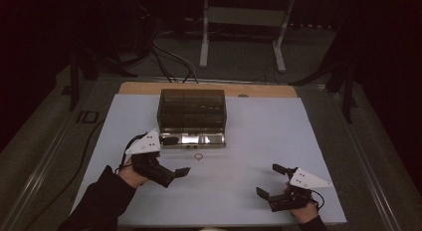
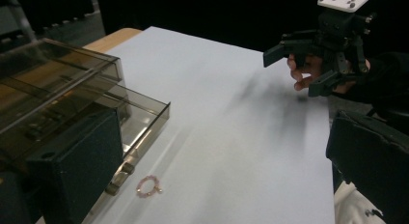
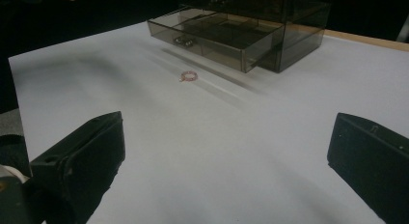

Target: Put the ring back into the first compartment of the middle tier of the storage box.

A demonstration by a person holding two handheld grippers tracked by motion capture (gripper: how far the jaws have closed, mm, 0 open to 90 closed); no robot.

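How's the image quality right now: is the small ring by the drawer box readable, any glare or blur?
High view: dim, surroundings nearly black; the ring is tiny but distinct on the pale mat, with glare on the open drawer. Left gripper view: the ring is soft and slightly blurred, and the right tool casts a smeared shadow. Right gripper view: sharper ring, faint streaky shadows.

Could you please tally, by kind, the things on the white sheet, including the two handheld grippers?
Drawer box: 1, smoky clear plastic, lowest drawer pulled open
Ring: 1, small, in front of the drawer
Grippers: 2, left gripper and right gripper, both open
Total: 4
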